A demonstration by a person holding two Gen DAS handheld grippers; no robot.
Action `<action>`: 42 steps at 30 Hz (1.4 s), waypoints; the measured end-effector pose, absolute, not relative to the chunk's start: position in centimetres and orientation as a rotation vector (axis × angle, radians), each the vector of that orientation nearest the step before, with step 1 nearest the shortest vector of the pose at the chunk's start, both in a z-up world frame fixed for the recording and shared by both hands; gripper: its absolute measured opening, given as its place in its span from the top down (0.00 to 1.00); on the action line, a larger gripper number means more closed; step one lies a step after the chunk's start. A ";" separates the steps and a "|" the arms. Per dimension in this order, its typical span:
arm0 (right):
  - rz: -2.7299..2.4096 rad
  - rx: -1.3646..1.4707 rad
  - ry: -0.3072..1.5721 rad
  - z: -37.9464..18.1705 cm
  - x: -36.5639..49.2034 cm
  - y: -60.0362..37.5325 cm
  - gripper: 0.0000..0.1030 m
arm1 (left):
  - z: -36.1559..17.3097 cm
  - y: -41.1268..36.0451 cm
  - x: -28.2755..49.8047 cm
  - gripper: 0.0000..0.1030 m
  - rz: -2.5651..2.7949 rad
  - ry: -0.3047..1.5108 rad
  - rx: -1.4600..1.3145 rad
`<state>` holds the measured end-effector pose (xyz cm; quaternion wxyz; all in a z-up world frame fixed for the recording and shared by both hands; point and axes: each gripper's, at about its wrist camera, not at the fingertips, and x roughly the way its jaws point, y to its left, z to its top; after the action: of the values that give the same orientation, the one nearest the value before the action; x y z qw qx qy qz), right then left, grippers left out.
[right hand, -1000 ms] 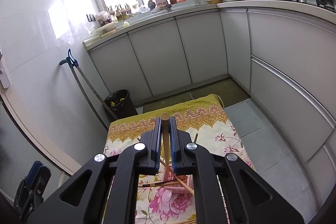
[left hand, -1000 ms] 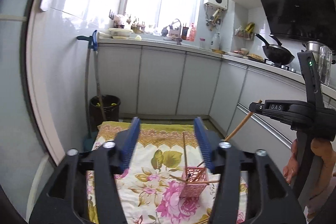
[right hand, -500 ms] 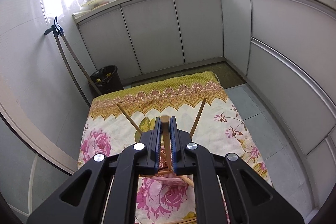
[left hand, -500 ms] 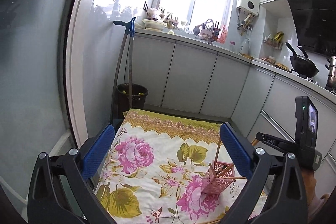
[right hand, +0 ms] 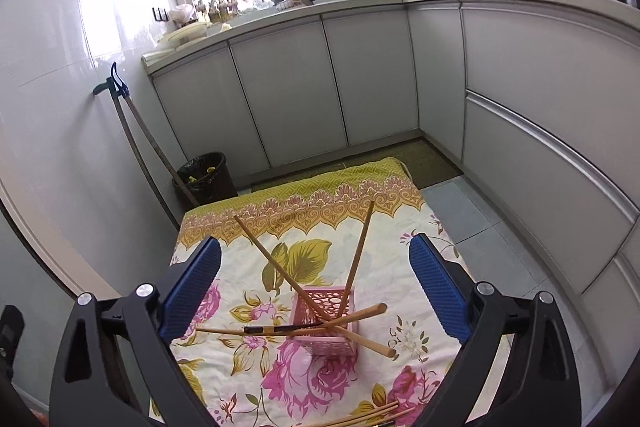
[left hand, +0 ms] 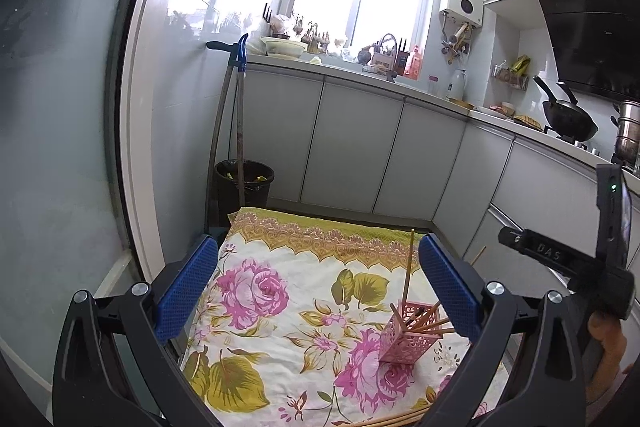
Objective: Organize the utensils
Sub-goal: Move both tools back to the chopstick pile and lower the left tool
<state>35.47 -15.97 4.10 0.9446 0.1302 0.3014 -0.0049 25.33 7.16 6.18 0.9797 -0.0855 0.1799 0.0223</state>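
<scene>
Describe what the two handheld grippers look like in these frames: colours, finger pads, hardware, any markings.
Both the left gripper and the right gripper have black plastic frames with silver round bolts and blue, dimple-textured pads on the fingers. In the left wrist view the right gripper's black body bears pale lettering that looks like "DAS", beside an upright black device with a small green light. No sleeve shows.

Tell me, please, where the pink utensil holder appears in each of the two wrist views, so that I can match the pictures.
Left wrist view: the pink utensil holder is at lower right, on the floral cloth, near the right-hand blue pad.
Right wrist view: the pink utensil holder is at lower centre, between the two blue pads, with chopsticks sticking out.
Shared landmark: the black bin beyond the cloth's far left corner.
</scene>
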 end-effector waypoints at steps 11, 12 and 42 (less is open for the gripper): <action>-0.175 0.233 0.685 0.9 24.5 -22.1 0.06 | 5.1 2.2 23.9 0.07 -0.136 0.457 -0.023; -0.192 0.218 0.707 -0.1 23.5 -22.3 0.06 | 4.6 1.5 24.0 0.07 -0.164 0.480 -0.007; -0.242 0.424 0.963 -13.6 14.6 -27.2 0.06 | -16.8 -17.7 29.2 0.84 -0.863 1.109 0.930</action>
<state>14.61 -27.19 -13.62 0.8577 0.2020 0.4586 -0.1153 29.24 -17.67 -16.81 0.6656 0.4119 0.4912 -0.3820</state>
